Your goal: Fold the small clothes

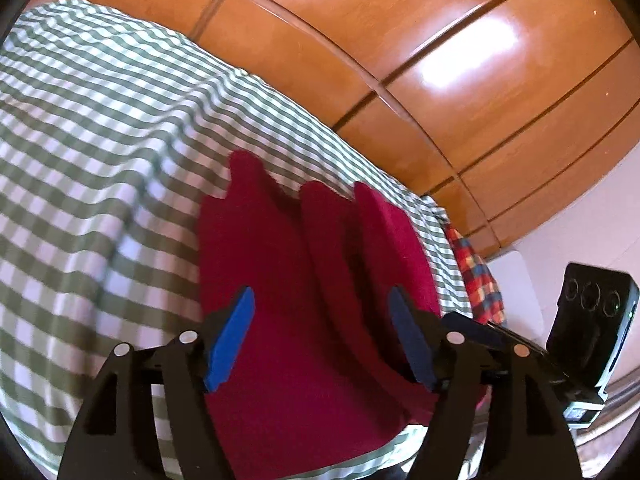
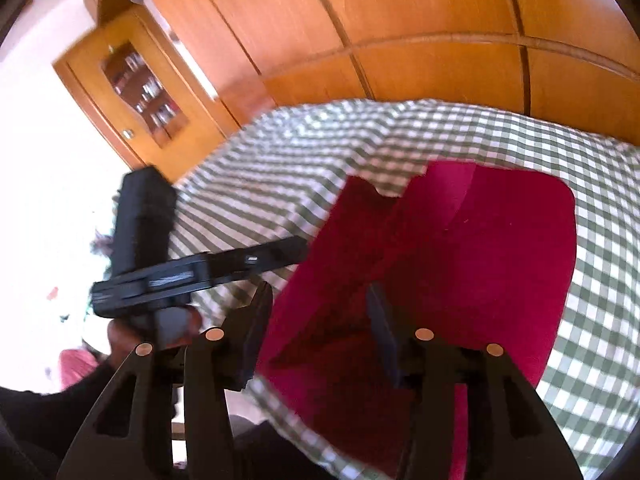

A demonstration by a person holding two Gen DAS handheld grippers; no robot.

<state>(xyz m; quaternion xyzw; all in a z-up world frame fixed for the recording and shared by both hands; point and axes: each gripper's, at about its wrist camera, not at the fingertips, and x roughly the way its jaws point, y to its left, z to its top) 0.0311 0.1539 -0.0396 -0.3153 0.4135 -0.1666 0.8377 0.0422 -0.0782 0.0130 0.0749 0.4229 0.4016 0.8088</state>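
A dark red small garment [image 1: 280, 272] lies on the green-and-white checked cloth [image 1: 100, 160], partly folded into ridges. My left gripper [image 1: 322, 296] is open, its blue-padded fingers [image 1: 234, 336] hovering over the garment's near part, holding nothing. In the right wrist view the same red garment [image 2: 460, 264] lies on the checked cloth [image 2: 300, 160]. My right gripper [image 2: 316, 292] is open over the garment's near left edge, holding nothing. The left gripper's body [image 2: 192, 276] shows at the left in the right wrist view, held by a hand.
A wooden wardrobe [image 1: 440, 60] stands behind the bed. A red, blue and yellow checked cloth [image 1: 476, 276] hangs at the bed's far right edge. The other gripper's camera [image 1: 588, 320] is at the right. A wooden cabinet with glass door [image 2: 140, 88] stands at the left.
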